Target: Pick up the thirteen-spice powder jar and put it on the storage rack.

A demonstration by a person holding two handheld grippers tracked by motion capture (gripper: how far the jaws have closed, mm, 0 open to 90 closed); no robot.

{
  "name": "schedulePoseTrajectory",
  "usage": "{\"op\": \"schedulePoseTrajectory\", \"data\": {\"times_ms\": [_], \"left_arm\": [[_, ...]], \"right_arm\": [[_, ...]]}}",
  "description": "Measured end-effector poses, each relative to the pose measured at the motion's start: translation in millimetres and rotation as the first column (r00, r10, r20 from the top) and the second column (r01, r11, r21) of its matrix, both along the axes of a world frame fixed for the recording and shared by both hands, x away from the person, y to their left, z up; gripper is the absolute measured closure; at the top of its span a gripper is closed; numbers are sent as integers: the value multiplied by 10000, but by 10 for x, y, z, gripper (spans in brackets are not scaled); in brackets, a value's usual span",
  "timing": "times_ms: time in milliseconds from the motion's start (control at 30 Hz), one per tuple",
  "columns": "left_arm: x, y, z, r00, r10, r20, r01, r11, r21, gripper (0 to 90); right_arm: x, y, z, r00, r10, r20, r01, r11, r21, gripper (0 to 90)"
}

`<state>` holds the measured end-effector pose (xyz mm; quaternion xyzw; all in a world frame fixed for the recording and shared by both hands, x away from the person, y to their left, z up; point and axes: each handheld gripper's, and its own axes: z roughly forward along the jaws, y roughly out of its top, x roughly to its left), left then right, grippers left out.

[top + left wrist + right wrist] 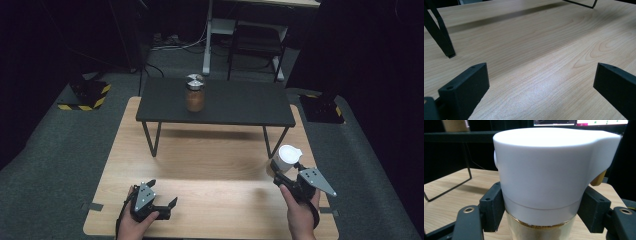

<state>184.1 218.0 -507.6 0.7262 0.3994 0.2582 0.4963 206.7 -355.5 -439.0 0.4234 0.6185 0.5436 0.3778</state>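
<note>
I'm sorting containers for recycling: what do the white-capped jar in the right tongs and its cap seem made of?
The cap looks like matte white moulded plastic: smooth, opaque, softly shaded. The jar body beneath looks like clear glass or plastic, showing tan contents; which one, the look leaves open.

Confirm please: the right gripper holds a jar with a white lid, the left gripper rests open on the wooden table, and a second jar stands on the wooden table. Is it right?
Not quite. The second jar stands on the black raised shelf, not on the wooden table; the high view shows it. The rest holds: the right gripper is closed on the jar with a white lid, and the left gripper rests open on the table.
</note>
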Motion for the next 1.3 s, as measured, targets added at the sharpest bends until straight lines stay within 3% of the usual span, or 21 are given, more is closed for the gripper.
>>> {"op": "schedulePoseTrajectory", "data": {"times_ms": [533,867,1300], "left_arm": [[8,25,-10,10000,-13,-46,12,9998,-180,5],[8,33,-12,9999,-115,5,115,9998,-137,5],[3,38,-17,9998,-163,63,163,9998,-118,5]], "right_arm": [[76,220,299,9992,331,238,-336,9993,192,306],[236,392,624,9956,632,689,-634,9980,8,307],[528,553,946,9947,646,806,-664,9976,203,307]]}}
